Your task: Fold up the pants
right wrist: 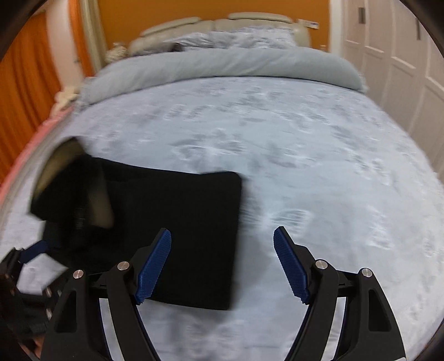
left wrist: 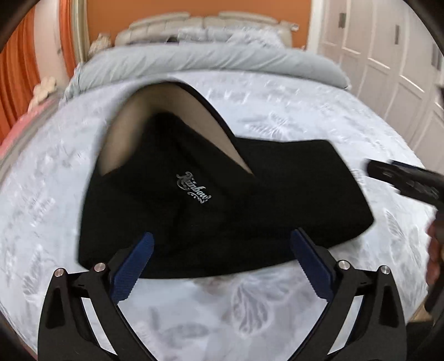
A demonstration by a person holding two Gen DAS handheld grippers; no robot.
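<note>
Black pants [left wrist: 222, 200] with white script lettering lie folded on the pale patterned bed [left wrist: 305, 111]. At their far left a flap showing the beige lining [left wrist: 130, 125] curls upward, blurred. My left gripper [left wrist: 223, 236] is open above the pants' near edge, with nothing between its blue pads. In the right wrist view the pants [right wrist: 180, 222] fill the lower left, the lining [right wrist: 55, 166] at their far corner. My right gripper [right wrist: 222, 232] is open over the pants' right edge, the left pad above the cloth and the right pad above bare sheet. A finger [left wrist: 388, 173] of it shows at the right.
A rolled grey duvet [left wrist: 208, 61] lies across the far end of the bed, with pillows and a padded headboard [right wrist: 222, 25] behind. White wardrobe doors [left wrist: 388, 69] stand on the right, orange curtains [left wrist: 16, 69] on the left. Bare sheet [right wrist: 333, 166] spreads to the right of the pants.
</note>
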